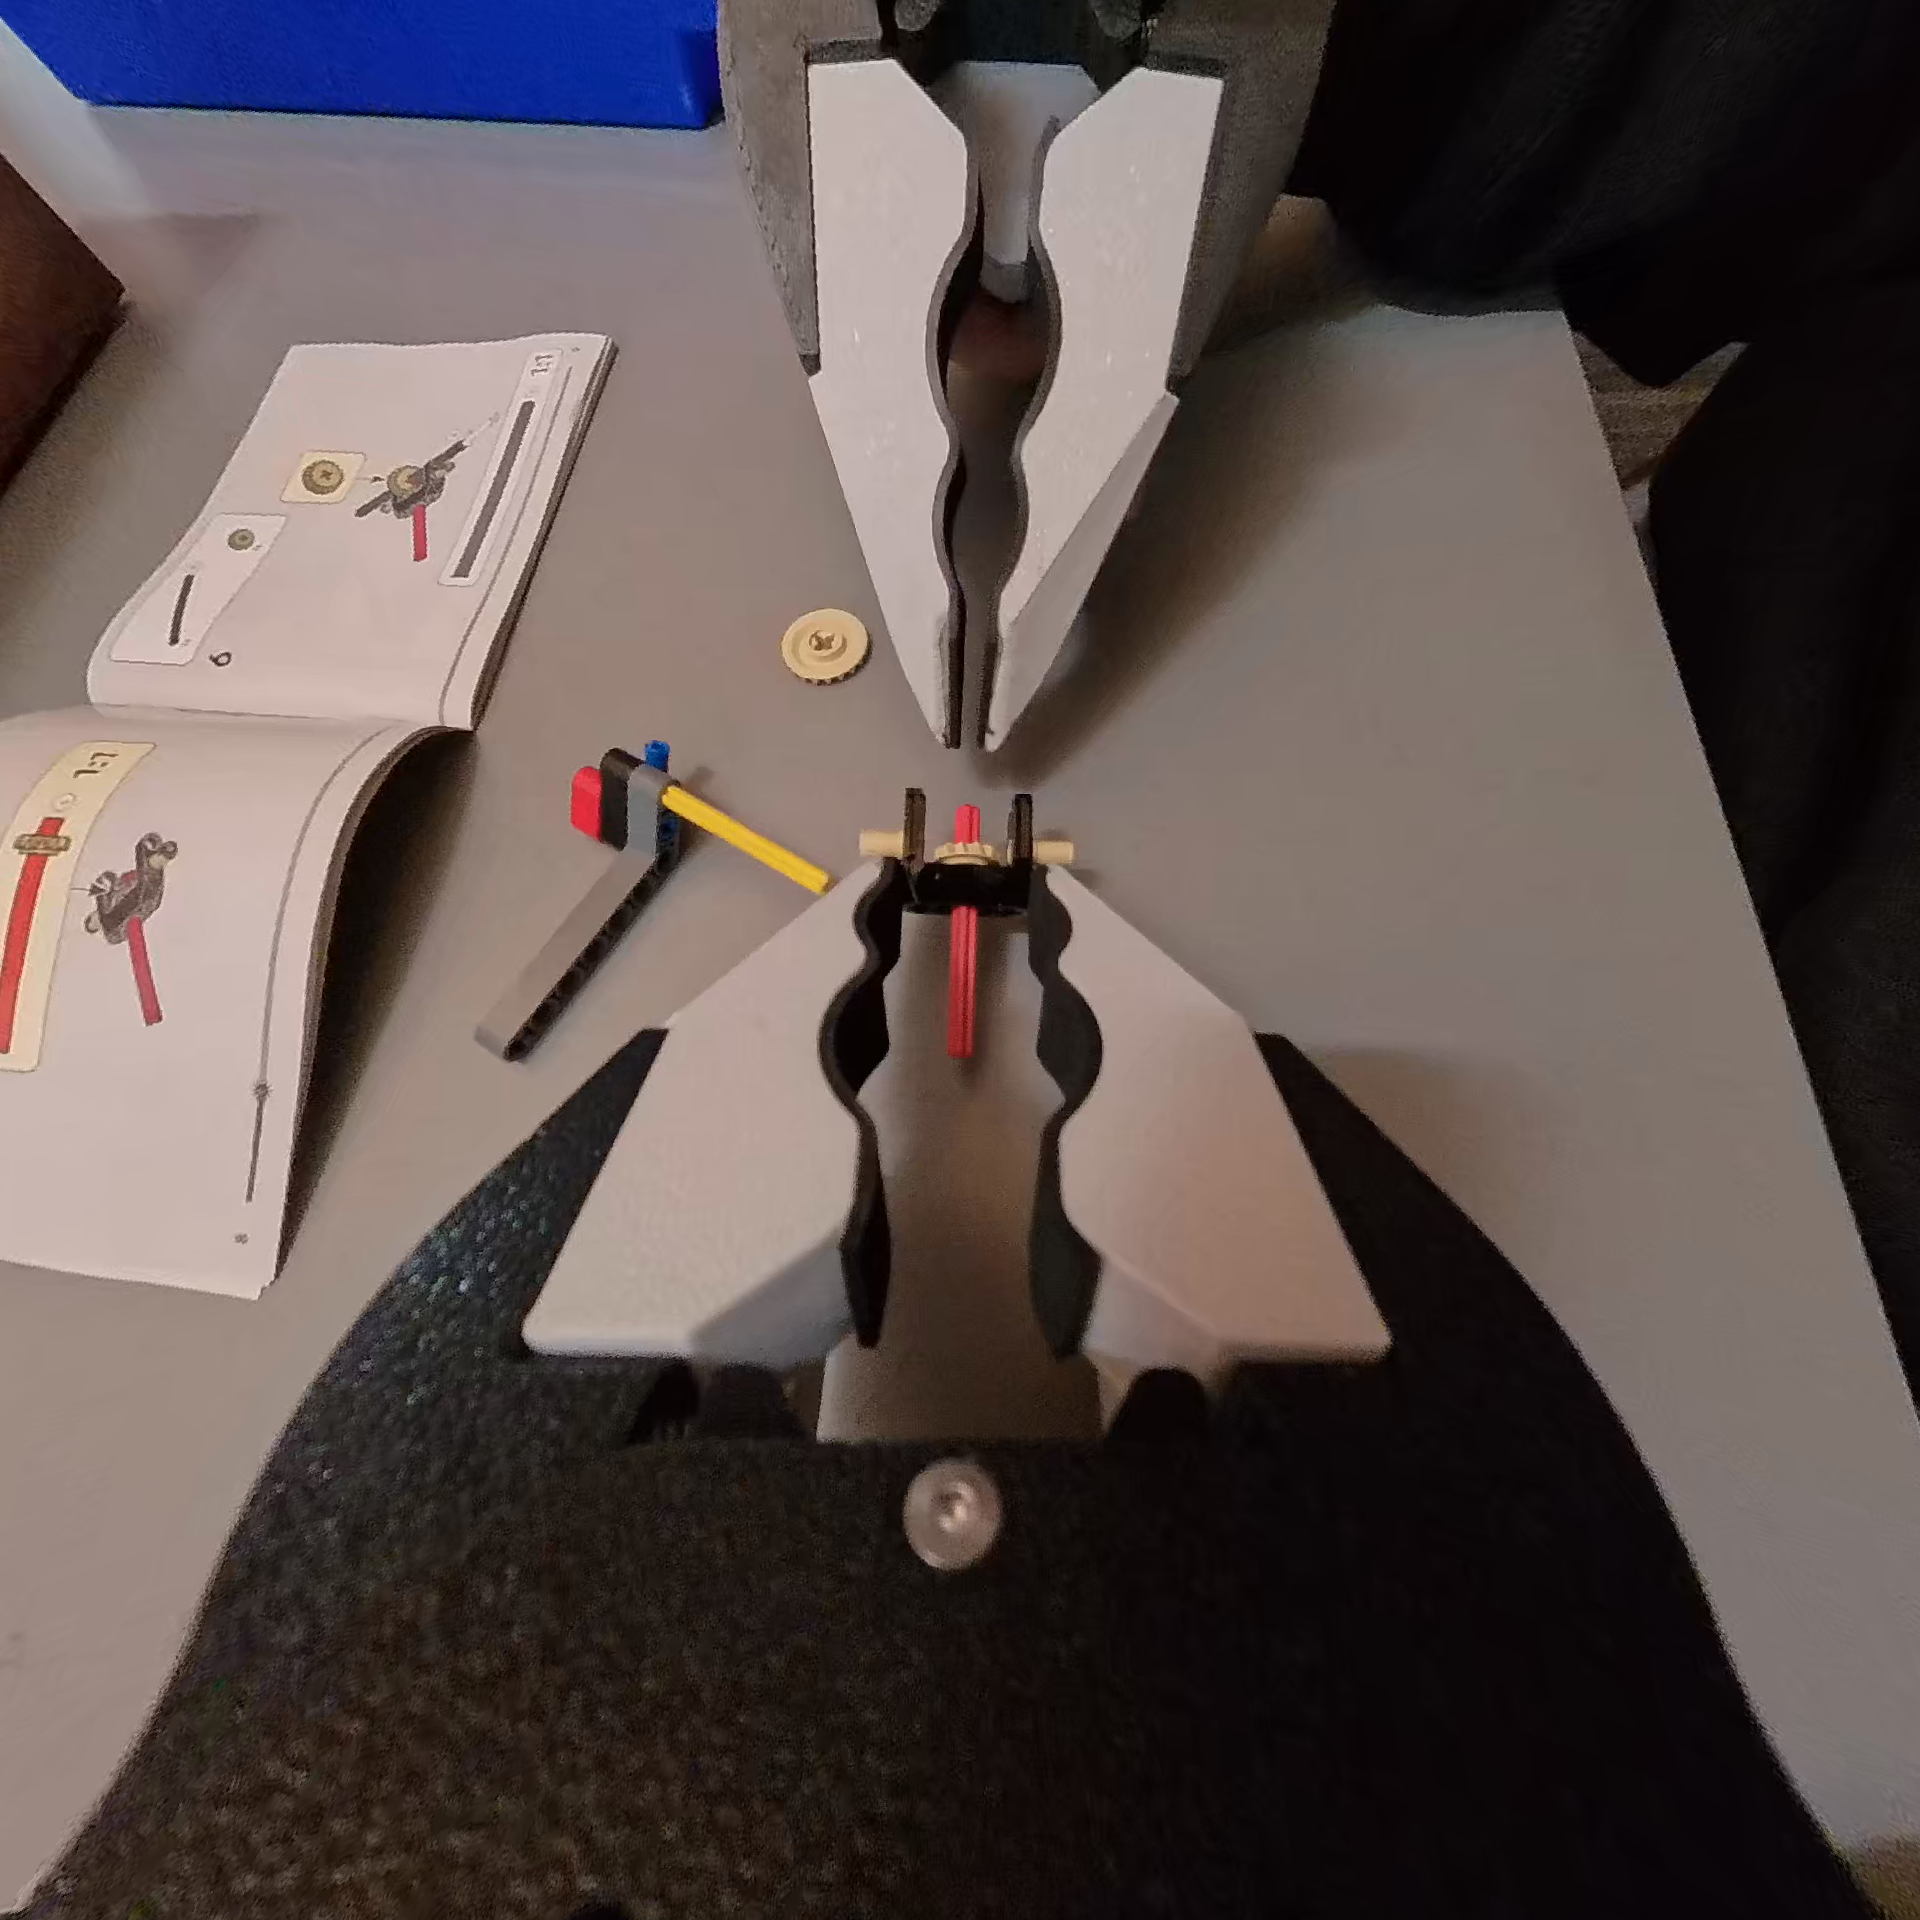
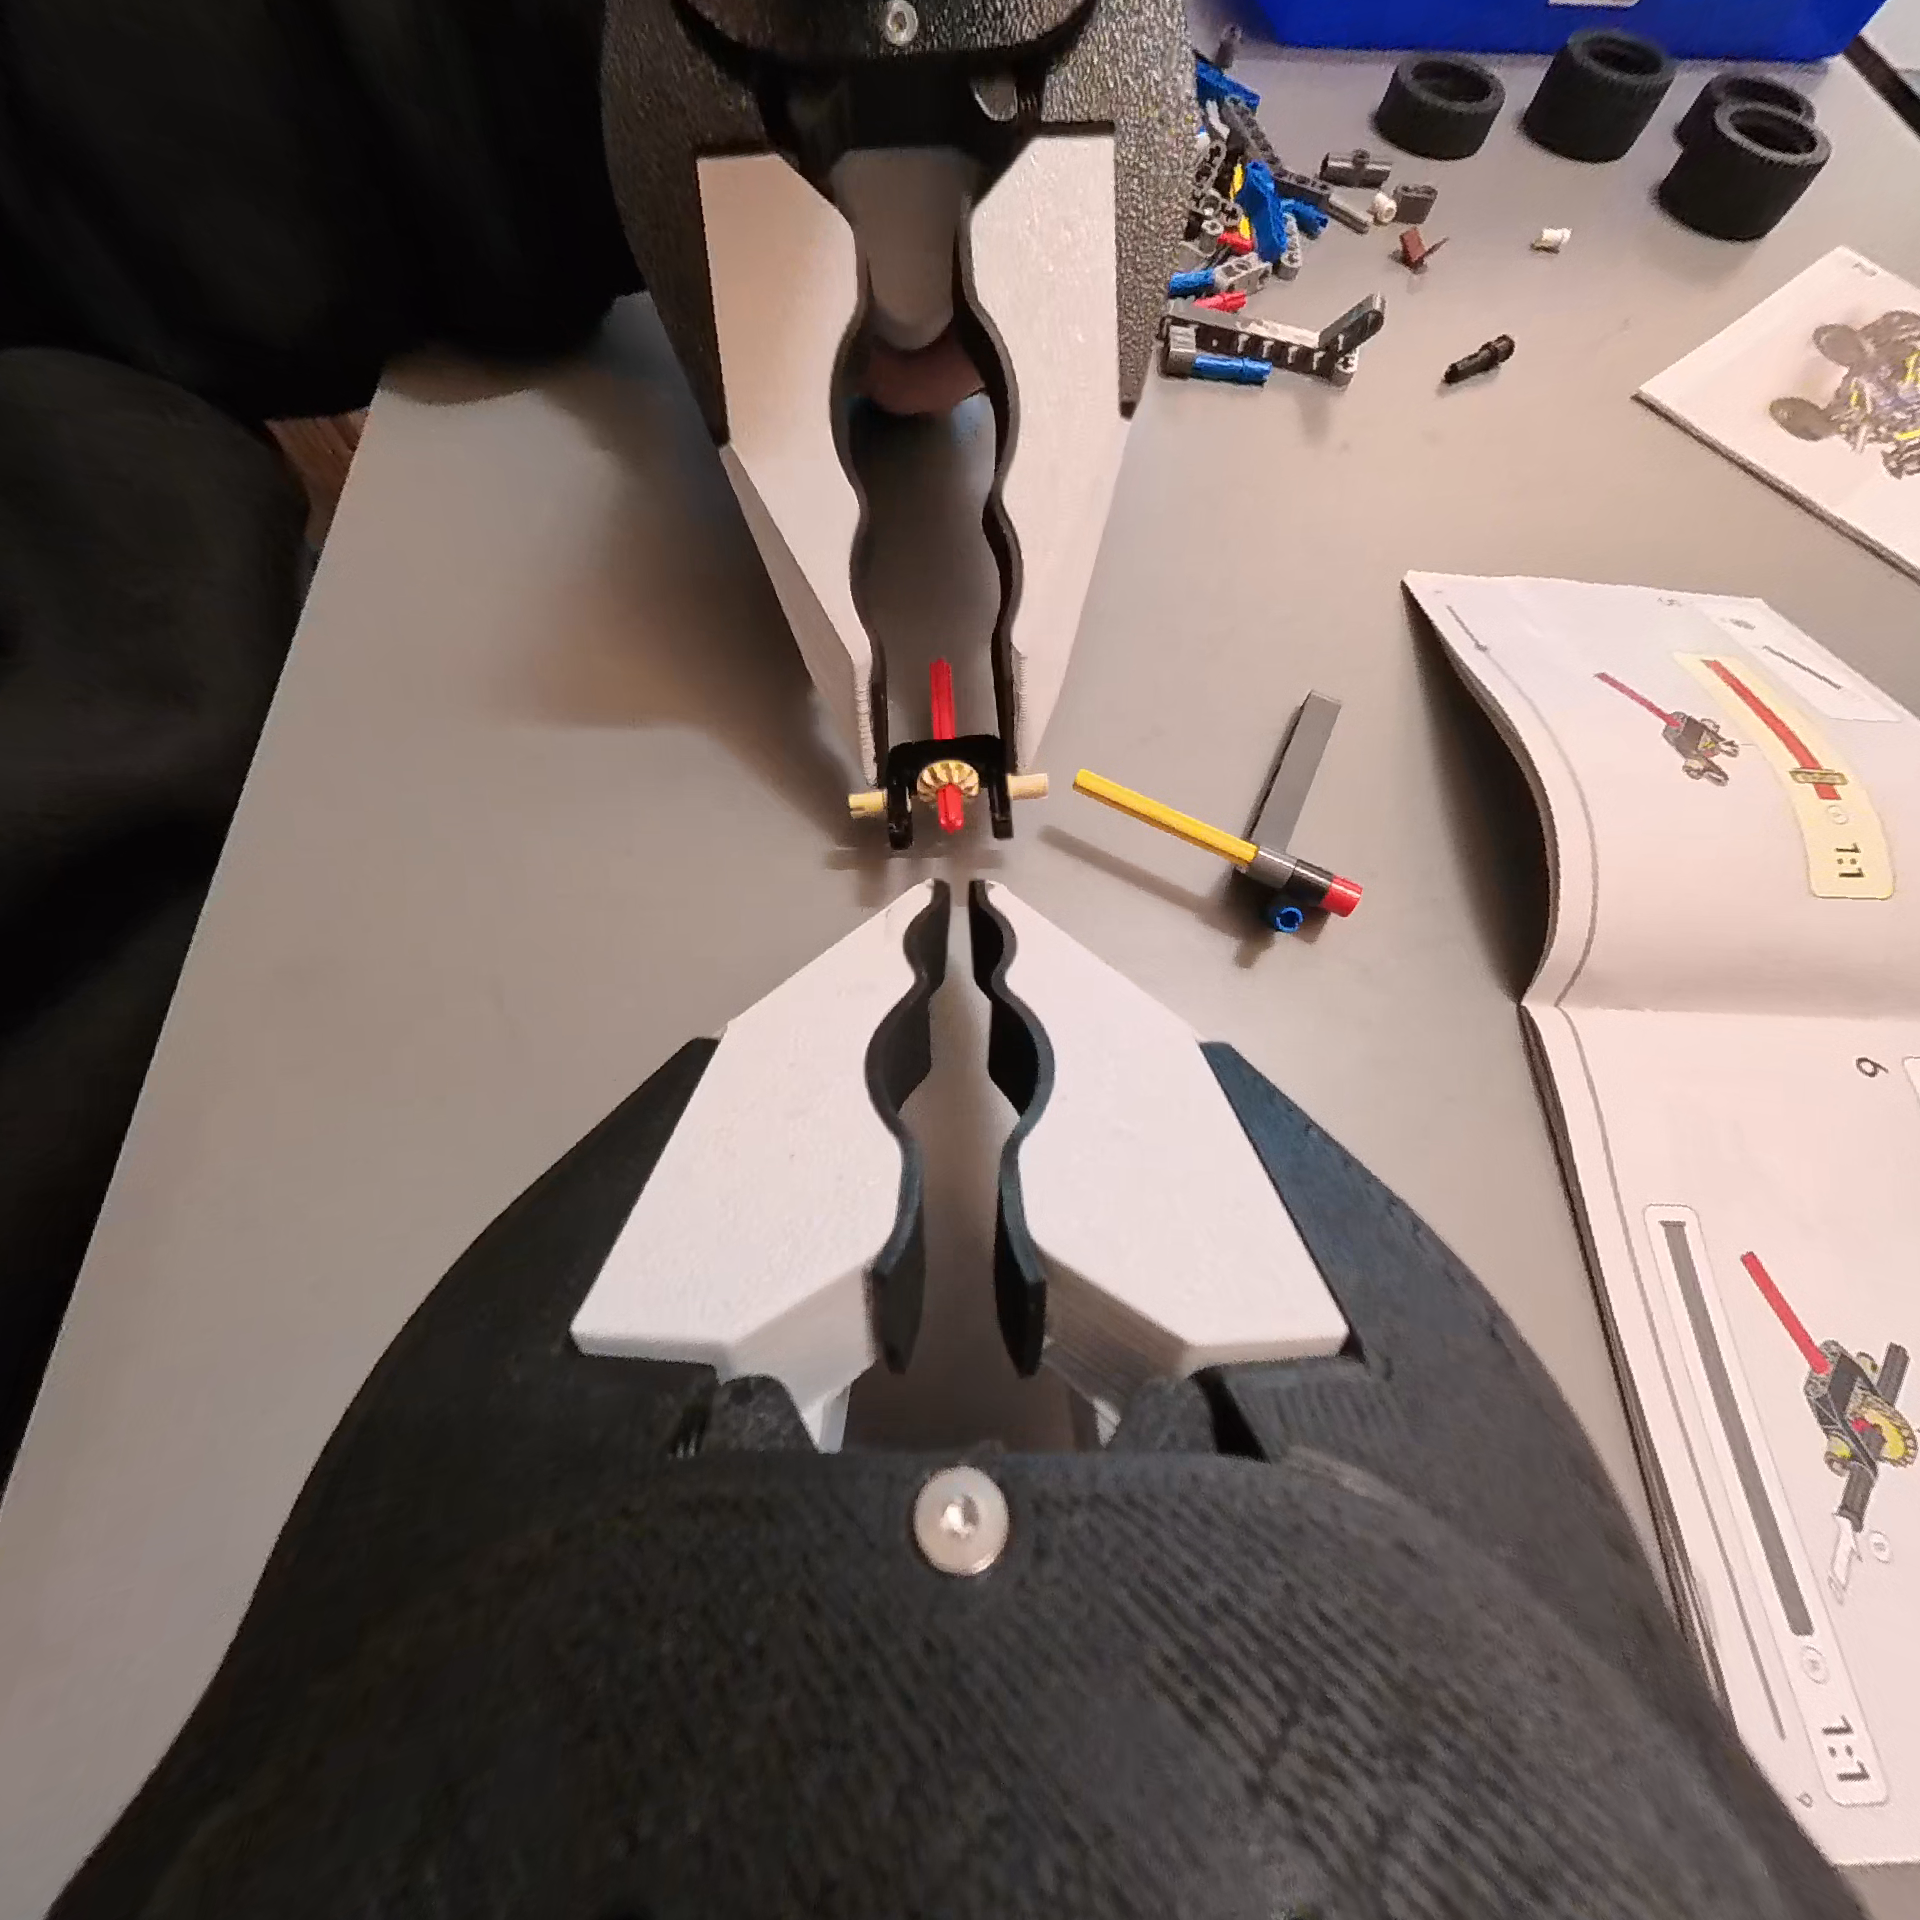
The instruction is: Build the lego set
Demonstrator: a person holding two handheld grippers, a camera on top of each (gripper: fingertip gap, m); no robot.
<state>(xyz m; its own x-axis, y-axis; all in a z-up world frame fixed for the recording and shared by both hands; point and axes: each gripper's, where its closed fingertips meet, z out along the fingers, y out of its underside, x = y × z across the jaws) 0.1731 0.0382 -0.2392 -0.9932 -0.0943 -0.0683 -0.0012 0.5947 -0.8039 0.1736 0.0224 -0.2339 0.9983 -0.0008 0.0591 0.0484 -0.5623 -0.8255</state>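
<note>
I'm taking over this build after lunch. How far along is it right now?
Early stage. Done: a grey beam piece with a yellow rod lies finished on the table. In hand: the left gripper clamps a black frame with a red axle and a small tan gear. The right gripper is nearly shut and empty. Left: the tan gear, four tyres and the loose parts pile.

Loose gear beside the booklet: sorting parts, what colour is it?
Tan gear; the left wrist view shows it best.

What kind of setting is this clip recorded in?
Probably an indoor hobby or work table set up for toy building: a plain grey table, an open instruction booklet, a pile of loose pieces with black tyres, and a blue bin.
</note>
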